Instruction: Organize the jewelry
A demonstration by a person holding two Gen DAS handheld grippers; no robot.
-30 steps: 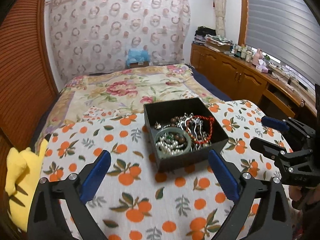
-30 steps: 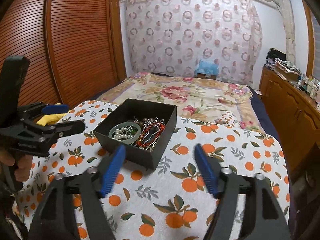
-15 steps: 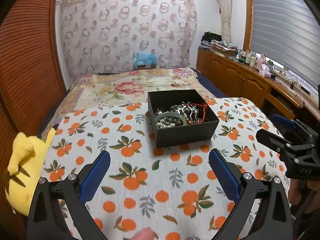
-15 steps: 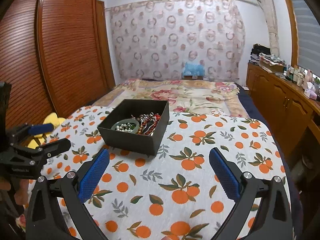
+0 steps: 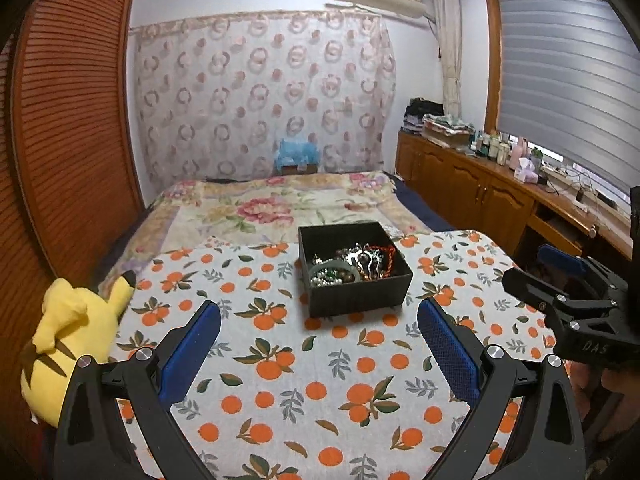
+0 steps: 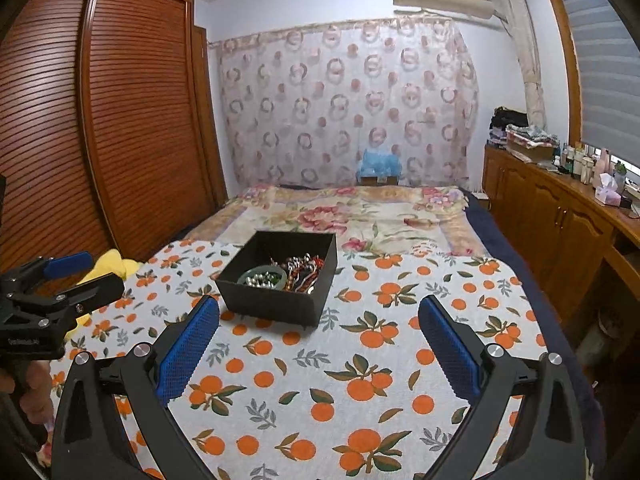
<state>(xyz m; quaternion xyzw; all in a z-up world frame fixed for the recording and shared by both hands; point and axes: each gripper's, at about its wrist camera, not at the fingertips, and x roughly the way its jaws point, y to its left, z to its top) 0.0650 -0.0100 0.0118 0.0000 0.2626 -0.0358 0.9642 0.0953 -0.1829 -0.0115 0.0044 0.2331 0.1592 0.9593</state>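
A: Starting at the left of the left wrist view, what is there?

B: A yellow plush toy (image 5: 72,340) lying at the left edge of the white cloth printed with oranges and leaves (image 5: 280,360) that covers the bench. Then comes the left claw (image 5: 319,334), its two blue-padded fingers spread wide with nothing between them but the printed cloth.

A: And the jewelry?

B: It is all in the open square black box (image 5: 354,268), which sits on the cloth ahead of the left claw, beyond the fingertips and a little right of centre, well apart from both pads. Inside I can see a pale green bangle (image 5: 334,270) with pearly beads at the box's left front, silvery pieces in the middle, and a red-orange cord bracelet (image 5: 387,258) at the right.

A: Further right?

B: The right claw (image 5: 536,270) comes in from the right edge, also clear of the box.

A: What about its own view?

B: There the left claw (image 6: 80,276) shows at the far left with a hand below it. The black box (image 6: 280,280) lies ahead and slightly left of centre, past the right claw (image 6: 319,332), whose blue pads stand as wide apart as they go, gripping nothing. A flowered bedspread (image 6: 340,216) lies behind the bench.
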